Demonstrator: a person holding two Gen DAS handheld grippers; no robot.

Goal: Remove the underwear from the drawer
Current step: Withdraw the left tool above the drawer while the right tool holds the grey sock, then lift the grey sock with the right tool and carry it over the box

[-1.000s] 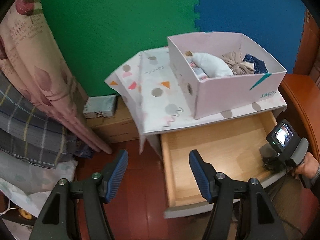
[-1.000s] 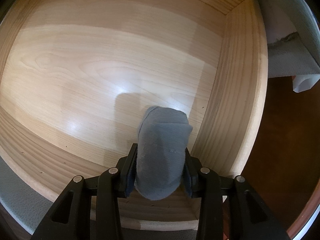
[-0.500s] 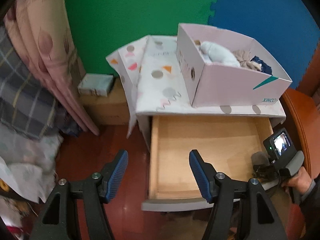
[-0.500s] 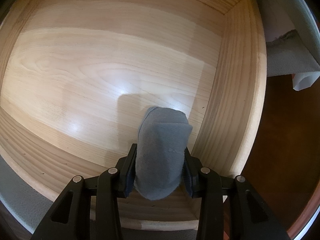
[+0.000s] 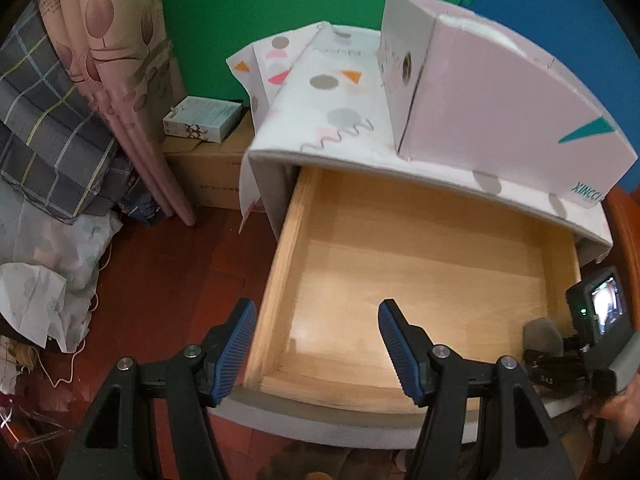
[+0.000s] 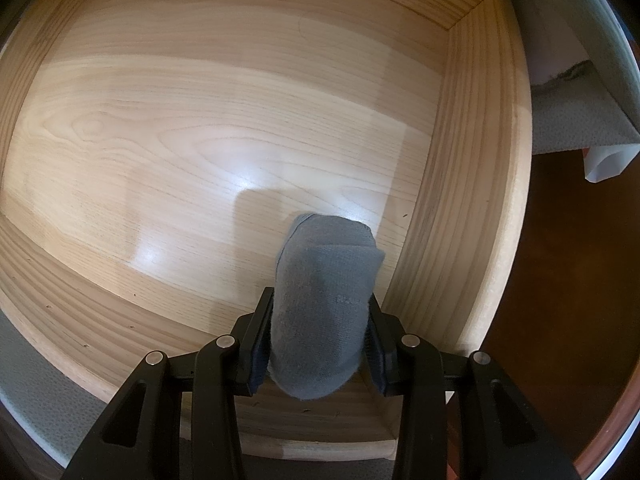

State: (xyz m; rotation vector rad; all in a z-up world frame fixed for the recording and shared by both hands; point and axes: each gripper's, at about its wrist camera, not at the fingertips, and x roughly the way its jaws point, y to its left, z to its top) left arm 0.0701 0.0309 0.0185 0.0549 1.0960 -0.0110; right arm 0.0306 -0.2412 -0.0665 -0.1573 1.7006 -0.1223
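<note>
Room: we see a green and blue foam-mat wall [image 5: 280,4] behind a small cabinet draped in a white cloth with coloured dots and triangles [image 5: 340,120], over a dark red floor.
Right claw: our right gripper [image 6: 316,344] is clamped narrow on a rolled grey knit piece of underwear [image 6: 324,304], low in the near right corner of the pale wooden drawer [image 6: 200,128]; the roll's far end hangs close over the drawer floor, and we cannot tell whether it touches.
Left claw: our left gripper [image 5: 316,344] stands wide with nothing between its blue ribbed pads [image 5: 236,348], above the drawer's front left corner.
Just changed: the left gripper has sunk toward the drawer and rolled, so the drawer fills more of its view than a second ago; the right has kept still with the same grip.
Meaning: we judge the pick secured and the lift out as the step in hand.
Around: a pale pink cardboard box with a teal mark [image 5: 500,104] sits on the cabinet top; a curtain [image 5: 120,80], folded plaid fabric [image 5: 52,132] and a small box [image 5: 202,118] are well apart on the left.
In the way: the drawer's right wall [image 6: 472,200] stands just beside the roll and the cabinet top overhangs the back, so we would lift straight up.
</note>
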